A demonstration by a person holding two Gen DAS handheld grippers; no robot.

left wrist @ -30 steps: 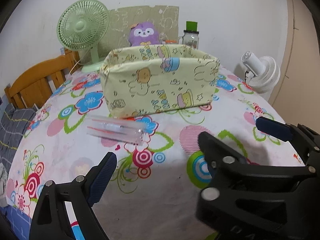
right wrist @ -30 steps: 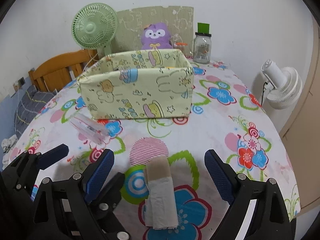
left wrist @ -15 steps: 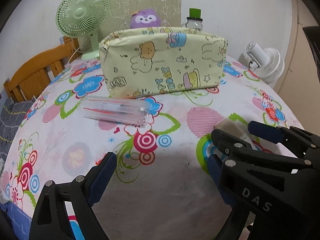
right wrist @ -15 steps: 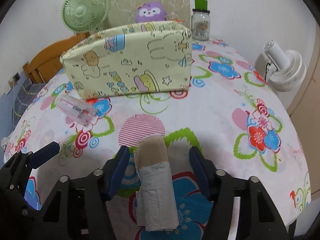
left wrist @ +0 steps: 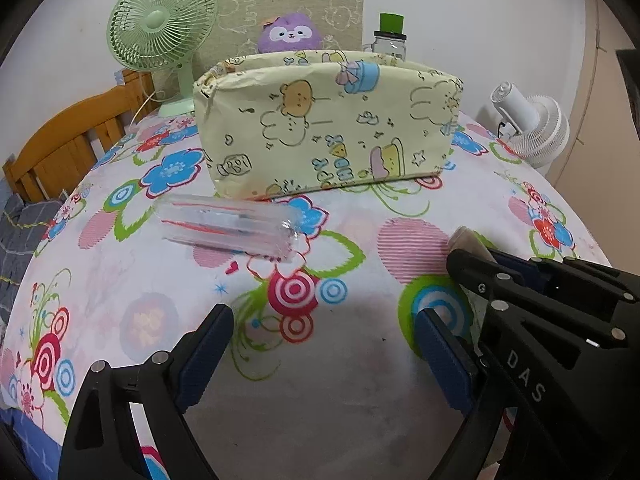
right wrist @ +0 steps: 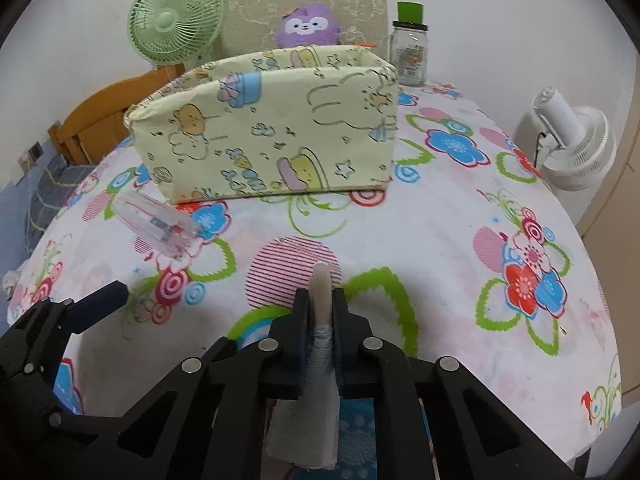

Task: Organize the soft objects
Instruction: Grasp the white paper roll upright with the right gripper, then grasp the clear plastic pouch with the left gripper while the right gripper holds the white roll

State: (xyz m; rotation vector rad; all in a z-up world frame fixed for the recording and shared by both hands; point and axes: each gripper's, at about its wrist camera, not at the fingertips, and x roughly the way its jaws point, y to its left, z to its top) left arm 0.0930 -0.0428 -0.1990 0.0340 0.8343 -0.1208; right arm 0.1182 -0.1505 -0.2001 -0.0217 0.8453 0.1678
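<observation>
My right gripper (right wrist: 322, 300) is shut on a rolled grey-and-tan sock (right wrist: 321, 292) low over the flowered tablecloth; the sock's tan end sticks out past the fingers. The sock's tip also shows in the left wrist view (left wrist: 464, 238) behind the right gripper. My left gripper (left wrist: 320, 328) is open and empty, near the table's front edge. A yellow cartoon-print fabric box (right wrist: 272, 136) (left wrist: 328, 124) stands open-topped at mid-table. A clear plastic packet (left wrist: 228, 226) (right wrist: 156, 222) lies in front of the box's left end.
A green desk fan (right wrist: 176, 20), a purple plush toy (right wrist: 308, 26) and a glass jar with a green lid (right wrist: 410, 52) stand behind the box. A white fan (right wrist: 576, 148) is off the right edge. A wooden headboard (left wrist: 68, 144) is at left.
My right gripper has closed around the sock, squeezing it narrow. Both grippers have dropped lower and moved closer to the table.
</observation>
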